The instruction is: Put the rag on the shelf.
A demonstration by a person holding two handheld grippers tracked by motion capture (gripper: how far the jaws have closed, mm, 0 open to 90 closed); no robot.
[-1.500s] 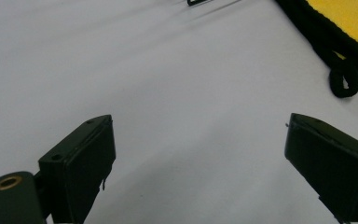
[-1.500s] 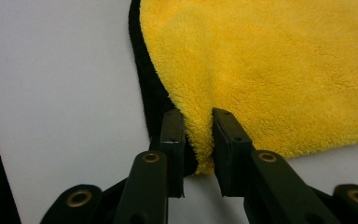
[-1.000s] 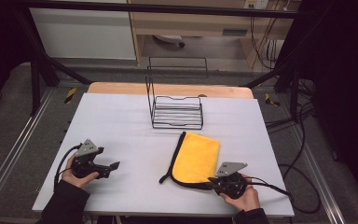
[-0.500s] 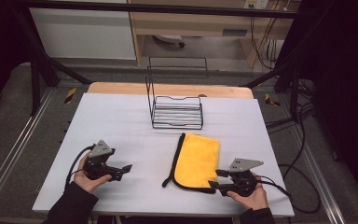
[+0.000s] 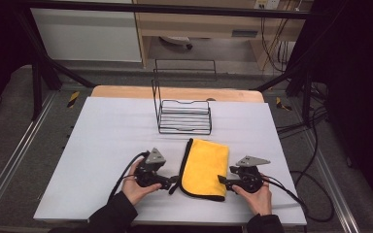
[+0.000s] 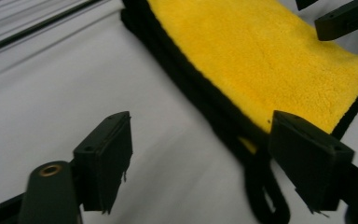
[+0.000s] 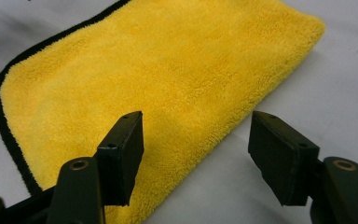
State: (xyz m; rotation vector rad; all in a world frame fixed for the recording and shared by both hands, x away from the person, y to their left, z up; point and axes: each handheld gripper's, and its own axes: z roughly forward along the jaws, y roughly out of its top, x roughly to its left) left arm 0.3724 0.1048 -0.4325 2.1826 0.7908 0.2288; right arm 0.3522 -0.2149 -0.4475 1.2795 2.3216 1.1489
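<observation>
Left gripper [image 5: 174,180], jaws spread wide and holding nothing, sits at the black-trimmed near-left corner of the folded yellow microfibre cloth [image 5: 204,166] lying flat on the white table [image 5: 107,131]. Beyond the cloth stands an empty black wire rack [image 5: 184,116]. Right gripper [image 5: 222,180], likewise wide open and empty, meets the cloth's right edge.

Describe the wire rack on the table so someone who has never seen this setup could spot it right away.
Start at the white table and look to its far edge, near the middle. There stands the black wire rack, beyond the folded yellow cloth that lies between the left gripper and the right gripper. It is the one upright, see-through thing, thin black bars with a tall back frame.
</observation>
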